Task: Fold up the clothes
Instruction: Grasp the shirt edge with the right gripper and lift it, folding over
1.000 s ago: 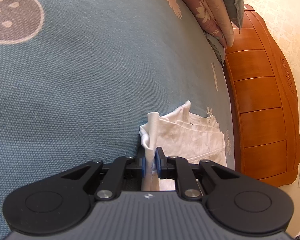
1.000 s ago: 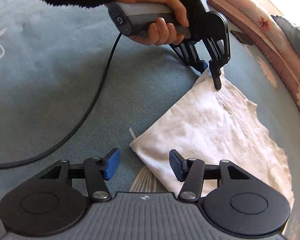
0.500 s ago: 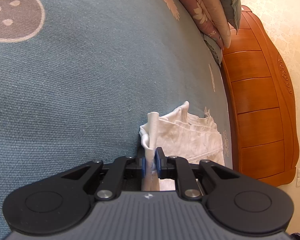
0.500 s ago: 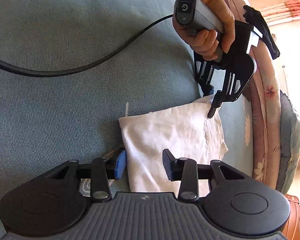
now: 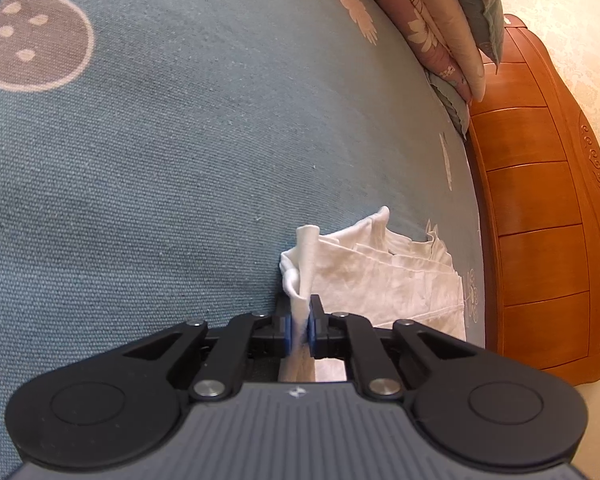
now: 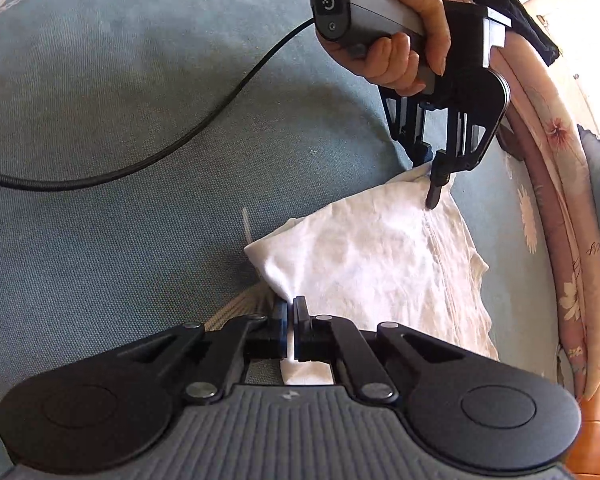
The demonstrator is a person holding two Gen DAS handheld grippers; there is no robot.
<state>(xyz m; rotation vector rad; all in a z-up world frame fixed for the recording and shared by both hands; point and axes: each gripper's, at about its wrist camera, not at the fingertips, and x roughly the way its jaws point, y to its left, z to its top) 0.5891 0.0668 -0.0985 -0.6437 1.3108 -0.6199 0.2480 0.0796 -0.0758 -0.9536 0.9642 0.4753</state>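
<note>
The right gripper (image 6: 290, 320) has just closed, pinching a corner of the white garment (image 6: 380, 264); the left gripper (image 5: 299, 326) pinches the next corner. The cloth lies on the blue bedspread (image 5: 180, 160) near the pillows (image 5: 440, 20). Light, limp; corners suit gripping.

No readable words or numbers — only a power symbol on the left hand-held gripper's handle (image 6: 329, 3).
</note>
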